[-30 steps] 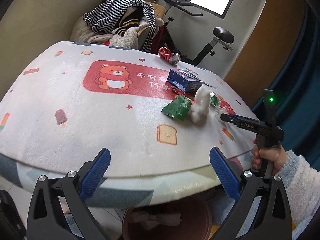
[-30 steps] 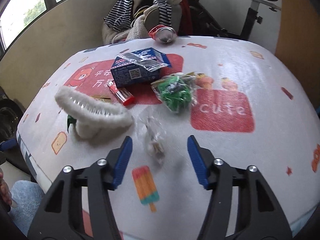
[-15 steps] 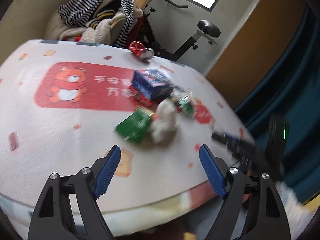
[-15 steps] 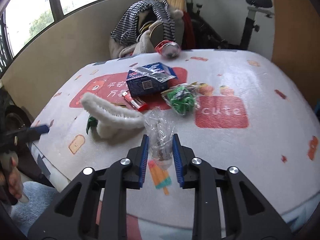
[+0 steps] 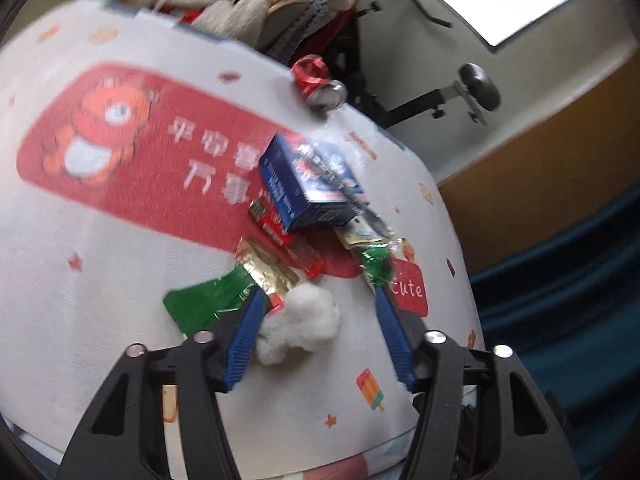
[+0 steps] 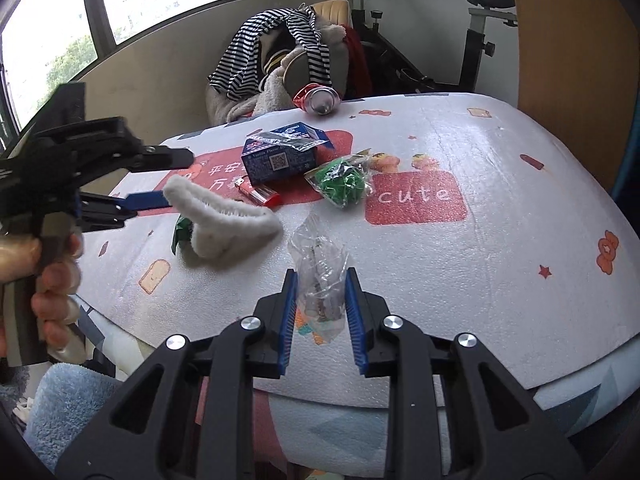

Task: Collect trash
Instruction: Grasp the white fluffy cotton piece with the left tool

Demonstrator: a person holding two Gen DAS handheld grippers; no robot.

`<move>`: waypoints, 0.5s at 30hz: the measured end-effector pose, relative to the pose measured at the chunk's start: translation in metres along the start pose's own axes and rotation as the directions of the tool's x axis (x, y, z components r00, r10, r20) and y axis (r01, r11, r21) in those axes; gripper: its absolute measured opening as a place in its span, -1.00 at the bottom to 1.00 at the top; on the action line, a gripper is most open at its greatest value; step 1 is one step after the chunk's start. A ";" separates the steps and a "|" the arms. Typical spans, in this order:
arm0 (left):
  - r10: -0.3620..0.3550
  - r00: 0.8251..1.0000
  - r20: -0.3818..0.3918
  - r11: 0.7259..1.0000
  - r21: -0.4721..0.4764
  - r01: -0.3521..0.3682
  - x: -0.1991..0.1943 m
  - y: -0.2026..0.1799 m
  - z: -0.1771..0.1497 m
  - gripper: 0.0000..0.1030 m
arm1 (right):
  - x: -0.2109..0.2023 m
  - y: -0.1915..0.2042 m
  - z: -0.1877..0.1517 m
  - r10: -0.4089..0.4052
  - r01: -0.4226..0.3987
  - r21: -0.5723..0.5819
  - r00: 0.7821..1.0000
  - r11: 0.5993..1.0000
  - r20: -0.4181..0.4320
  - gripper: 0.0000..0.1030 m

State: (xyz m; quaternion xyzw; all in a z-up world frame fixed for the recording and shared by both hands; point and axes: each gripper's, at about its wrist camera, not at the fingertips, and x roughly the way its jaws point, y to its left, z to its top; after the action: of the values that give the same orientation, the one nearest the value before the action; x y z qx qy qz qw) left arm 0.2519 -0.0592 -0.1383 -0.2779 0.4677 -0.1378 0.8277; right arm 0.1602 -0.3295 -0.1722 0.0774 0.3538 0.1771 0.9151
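Observation:
My right gripper (image 6: 321,280) is shut on a clear plastic wrapper (image 6: 320,268) and holds it just above the table's front edge. My left gripper (image 5: 316,312) is open, its blue pads either side of a white fluffy strip (image 5: 300,326); it also shows from the right wrist (image 6: 224,220). A green packet (image 5: 204,306), a gold wrapper (image 5: 266,270), a red lighter (image 6: 258,194), a blue box (image 5: 308,184), a green bagged bundle (image 6: 342,184) and a crushed red can (image 5: 318,86) lie on the table.
The table has a white cloth with a red bear panel (image 5: 120,152) and a "cute" patch (image 6: 416,200). A chair piled with striped clothes (image 6: 288,48) and an exercise bike (image 6: 480,20) stand behind the table.
My right gripper shut on the clear wrapper and lifted it back toward the table's edge. My left gripper moved forward over the table until its open fingers bracket the white fluffy strip.

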 end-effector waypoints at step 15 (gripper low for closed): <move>-0.142 0.990 0.021 0.967 0.218 0.134 -0.071 -0.020 -0.020 -0.79 | -0.029 0.010 -0.001 0.032 -0.031 -0.030 0.999 0.999 0.027 -0.49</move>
State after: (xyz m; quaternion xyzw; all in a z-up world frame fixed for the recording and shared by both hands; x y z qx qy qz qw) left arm 0.1979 -0.0478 -0.0850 -0.2205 0.4143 -0.2397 0.8498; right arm 0.1369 -0.3312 -0.1524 0.0720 0.3372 0.1954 0.9181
